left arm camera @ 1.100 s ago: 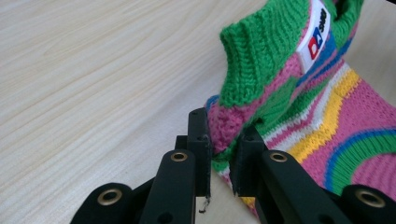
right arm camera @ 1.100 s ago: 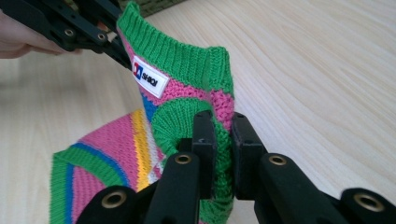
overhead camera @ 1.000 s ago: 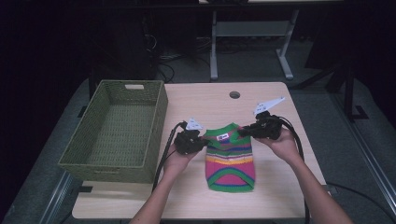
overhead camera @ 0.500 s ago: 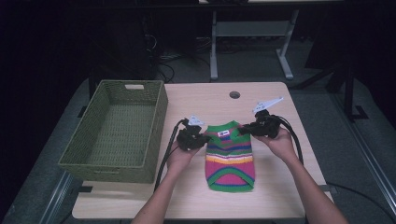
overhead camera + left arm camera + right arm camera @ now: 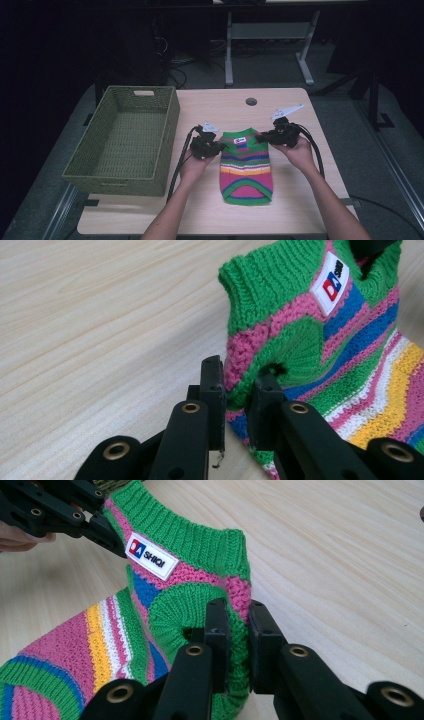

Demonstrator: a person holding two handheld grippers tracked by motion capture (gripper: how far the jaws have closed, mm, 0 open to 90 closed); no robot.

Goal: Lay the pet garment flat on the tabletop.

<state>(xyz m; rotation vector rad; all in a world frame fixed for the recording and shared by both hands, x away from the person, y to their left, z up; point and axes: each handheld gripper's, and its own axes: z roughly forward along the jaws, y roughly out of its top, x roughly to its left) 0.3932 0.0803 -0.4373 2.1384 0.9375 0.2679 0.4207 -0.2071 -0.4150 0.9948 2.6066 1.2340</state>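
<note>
A small striped knit sweater (image 5: 246, 167) in green, pink, blue and yellow lies flat on the wooden table (image 5: 225, 107), collar away from the person. A white label (image 5: 239, 140) sits below the collar. My left gripper (image 5: 215, 147) is shut on the sweater's left armhole edge (image 5: 239, 390). My right gripper (image 5: 264, 137) is shut on the right armhole edge (image 5: 239, 630). In the right gripper view the sweater (image 5: 165, 605) spreads to the left, with the other gripper (image 5: 60, 510) at its far shoulder.
An empty green woven basket (image 5: 125, 137) stands at the table's left side. A round cable hole (image 5: 251, 101) lies in the tabletop behind the sweater. Black cables (image 5: 315, 150) trail from both grippers toward the person. Desk legs and dark floor lie beyond the table.
Both grippers stay on the sweater's shoulders. The sweater and hands have hardly shifted over the last second.
</note>
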